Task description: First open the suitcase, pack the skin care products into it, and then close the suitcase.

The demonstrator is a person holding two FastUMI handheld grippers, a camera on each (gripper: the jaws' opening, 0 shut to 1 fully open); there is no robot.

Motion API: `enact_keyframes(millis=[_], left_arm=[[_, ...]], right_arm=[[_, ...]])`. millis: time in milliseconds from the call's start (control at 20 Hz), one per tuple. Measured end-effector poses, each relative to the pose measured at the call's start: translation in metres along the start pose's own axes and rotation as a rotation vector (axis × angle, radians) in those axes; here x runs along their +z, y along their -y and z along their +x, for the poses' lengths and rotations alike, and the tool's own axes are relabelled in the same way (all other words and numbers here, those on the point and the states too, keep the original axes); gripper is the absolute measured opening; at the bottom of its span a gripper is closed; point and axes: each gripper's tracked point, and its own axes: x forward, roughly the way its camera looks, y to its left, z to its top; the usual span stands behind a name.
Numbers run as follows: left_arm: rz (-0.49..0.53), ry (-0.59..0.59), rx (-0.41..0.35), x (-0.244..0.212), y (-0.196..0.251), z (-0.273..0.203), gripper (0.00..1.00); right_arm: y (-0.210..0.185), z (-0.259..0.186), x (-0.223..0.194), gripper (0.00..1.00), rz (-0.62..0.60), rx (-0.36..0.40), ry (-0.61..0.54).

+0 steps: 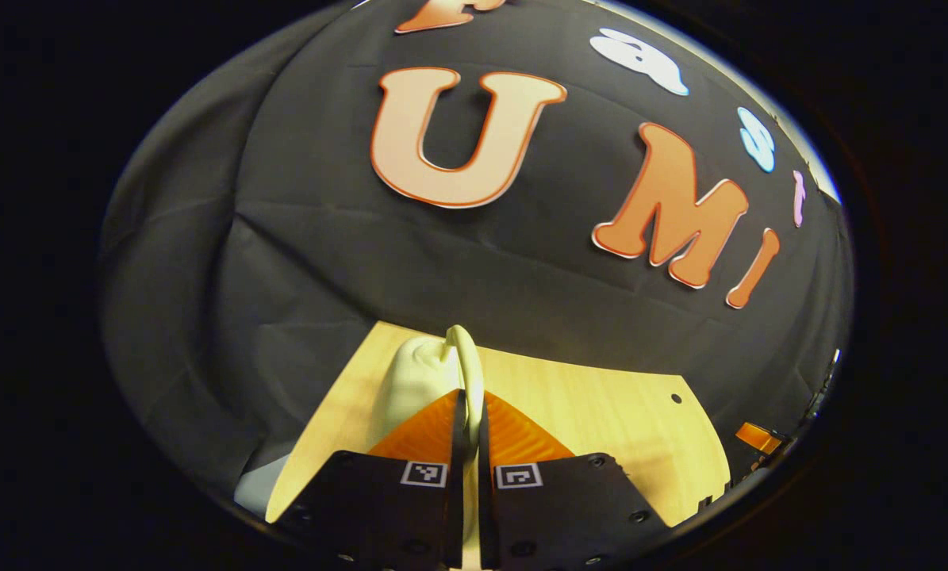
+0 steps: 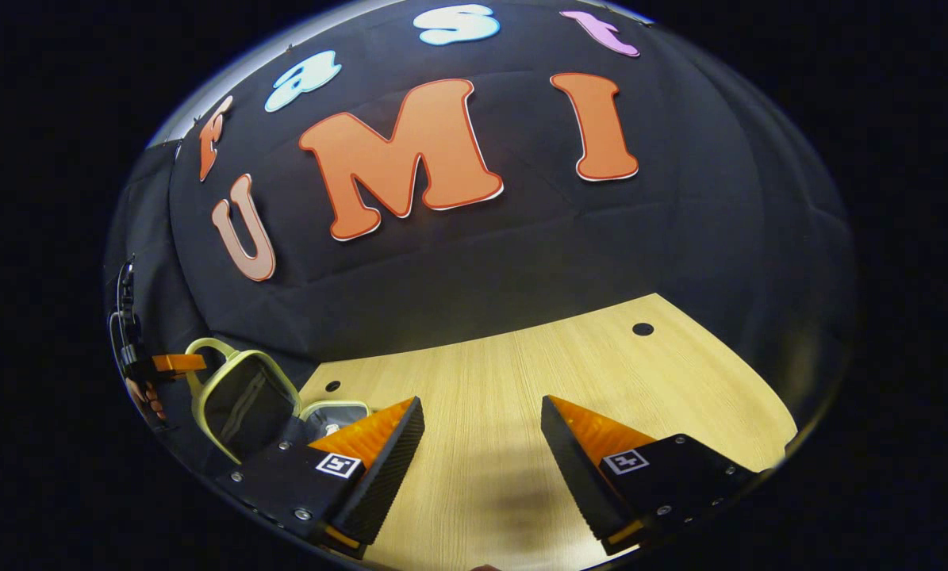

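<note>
Suitcase (image 2: pixel 243 400): small, pale cream-green shell, lid raised near upright, dark lining with a zip pocket facing the right gripper view. Base half lies low just right of the lid, grey inside. It sits at the table's far left corner in that view, close to the black wall.

Handle (image 1: pixel 469 366): a thin cream loop on the lid's top edge. Left gripper (image 1: pixel 469 424) has both fingers pressed together on this loop, so the loop stands up between them; the rounded cream shell shows just left of the loop and beyond the fingers. Judgement: the handle is pinched to hold the lid up, keeping the case open for packing.

In the right gripper view the left gripper shows again, far left, at the lid's handle, with a hand behind it.

Right gripper (image 2: pixel 481 432): fingers wide apart, nothing between them, over bare table (image 2: pixel 569 373), well right of the case. Likely free to fetch products.

Products: cannot tell where they are.
</note>
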Motion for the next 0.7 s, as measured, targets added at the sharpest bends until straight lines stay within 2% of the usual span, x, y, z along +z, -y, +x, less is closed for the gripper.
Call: enact_keyframes(millis=[250, 450, 700], left_arm=[[0.070, -0.072, -0.101, -0.035, 0.067, 0.029, 0.08], [0.161, -0.156, -0.142, -0.077, 0.122, 0.064, 0.08], [0.233, -0.274, -0.155, -0.130, 0.148, 0.104, 0.08]], right_arm=[[0.020, -0.003, -0.001, 0.95, 0.043, -0.017, 0.002], [0.031, -0.005, -0.003, 0.95, 0.040, -0.030, -0.003], [0.049, -0.006, -0.007, 0.95, 0.053, -0.052, -0.015]])
